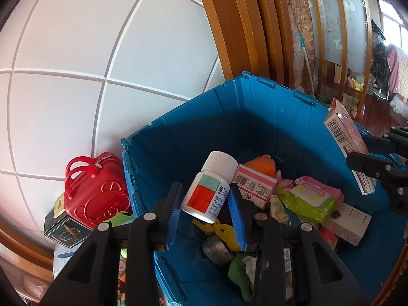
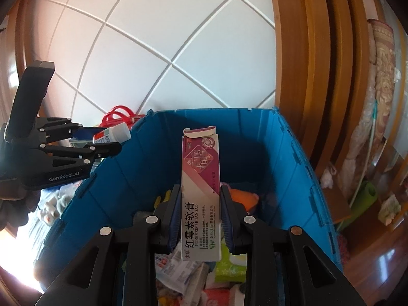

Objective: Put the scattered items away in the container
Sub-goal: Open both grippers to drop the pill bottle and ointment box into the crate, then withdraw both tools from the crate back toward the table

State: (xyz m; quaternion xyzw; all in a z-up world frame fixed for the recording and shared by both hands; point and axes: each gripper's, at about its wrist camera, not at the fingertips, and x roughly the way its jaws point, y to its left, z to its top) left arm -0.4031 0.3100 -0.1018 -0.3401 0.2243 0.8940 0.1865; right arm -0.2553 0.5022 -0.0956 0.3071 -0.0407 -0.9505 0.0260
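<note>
My left gripper (image 1: 205, 191) is shut on a white pill bottle (image 1: 210, 187) with a red and teal label, held above the blue plastic crate (image 1: 255, 112). It also shows in the right wrist view (image 2: 112, 136) at the left. My right gripper (image 2: 200, 196) is shut on a long pink and white ointment box (image 2: 200, 191), held upright over the crate (image 2: 288, 168). That box also shows in the left wrist view (image 1: 349, 150) at the crate's right rim. The crate holds several packets and boxes, among them a green wipes pack (image 1: 311, 199).
A red toy suitcase (image 1: 94, 191) and a dark box (image 1: 65, 229) stand left of the crate against the white panelled wall (image 1: 76, 76). A wooden door frame (image 1: 250, 25) rises behind. Wooden floor (image 2: 377, 262) lies to the right.
</note>
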